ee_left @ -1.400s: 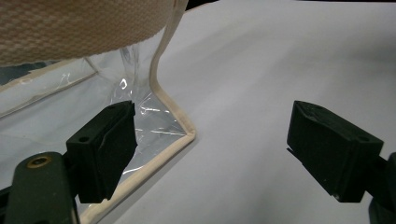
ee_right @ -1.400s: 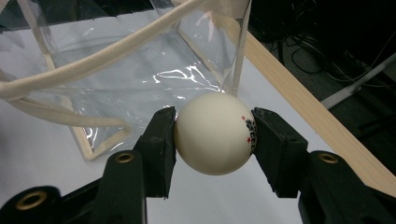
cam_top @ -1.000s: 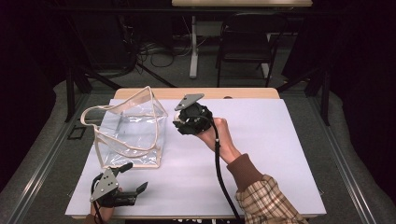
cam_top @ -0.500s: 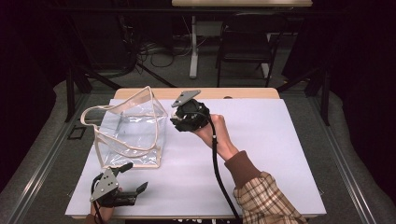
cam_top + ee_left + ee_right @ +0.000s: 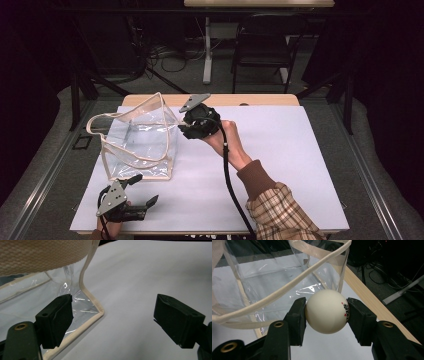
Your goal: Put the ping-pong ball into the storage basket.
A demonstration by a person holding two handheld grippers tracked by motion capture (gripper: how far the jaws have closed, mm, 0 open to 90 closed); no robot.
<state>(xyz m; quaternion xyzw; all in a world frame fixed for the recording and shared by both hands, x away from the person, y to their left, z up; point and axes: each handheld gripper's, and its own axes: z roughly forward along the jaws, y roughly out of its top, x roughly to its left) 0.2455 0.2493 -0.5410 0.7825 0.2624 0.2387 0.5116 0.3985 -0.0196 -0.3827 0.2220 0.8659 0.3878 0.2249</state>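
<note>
Ball by the bag
Your right gripper [image 5: 325,315] squeezes the white ball [image 5: 326,311] beside the clear bag [image 5: 137,140], maybe touching; your left gripper [image 5: 117,322] gapes apart.

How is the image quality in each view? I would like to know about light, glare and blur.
High view: the white table is brightly lit, the room behind is dark. Left gripper view: the woven strap at the top is close and slightly soft; glare glints on the clear bag. Right gripper view: the white ball is sharp between the jaws; reflections streak the bag's plastic, and the background is dim.
</note>
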